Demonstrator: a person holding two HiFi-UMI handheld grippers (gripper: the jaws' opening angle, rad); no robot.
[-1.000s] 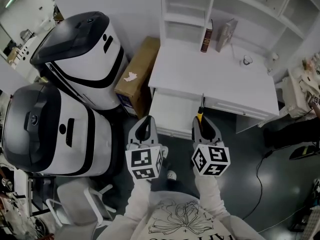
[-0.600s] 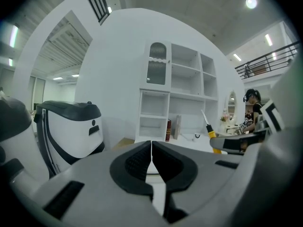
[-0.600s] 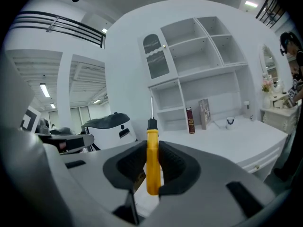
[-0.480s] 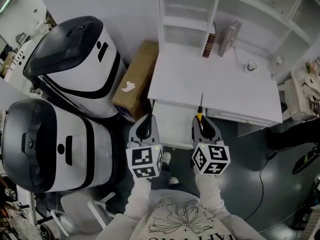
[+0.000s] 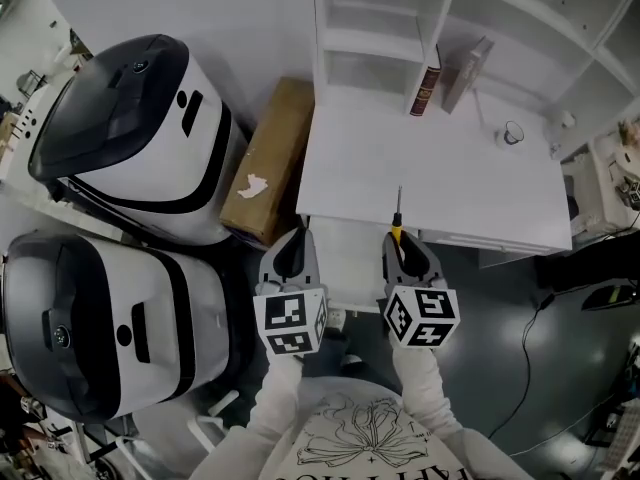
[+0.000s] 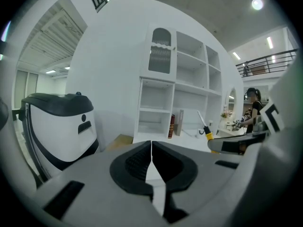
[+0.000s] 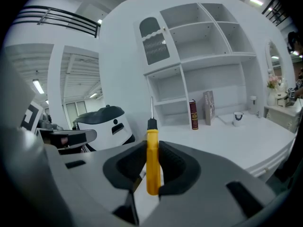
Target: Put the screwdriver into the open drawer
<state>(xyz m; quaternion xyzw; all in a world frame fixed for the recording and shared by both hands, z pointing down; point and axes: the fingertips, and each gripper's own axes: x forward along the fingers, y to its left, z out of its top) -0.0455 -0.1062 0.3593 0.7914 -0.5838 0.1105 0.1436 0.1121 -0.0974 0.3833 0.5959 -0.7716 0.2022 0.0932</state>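
Note:
A screwdriver with a yellow handle and thin metal shaft stands upright between the pads of my right gripper, which is shut on the handle. In the head view the screwdriver points away from me, its tip over the front edge of the white desk. The open white drawer lies below, between my two grippers. My left gripper hovers over the drawer's left side. Its jaws are shut with nothing in them.
Two large white-and-black machines stand at the left. A cardboard box leans beside the desk. Two books and a small cup are on the desk under white shelves. A cable crosses the dark floor.
Both grippers have moved forward toward the desk together. The drawer now sits between them, and the screwdriver's tip reaches over the desk's front edge. The grip is unchanged.

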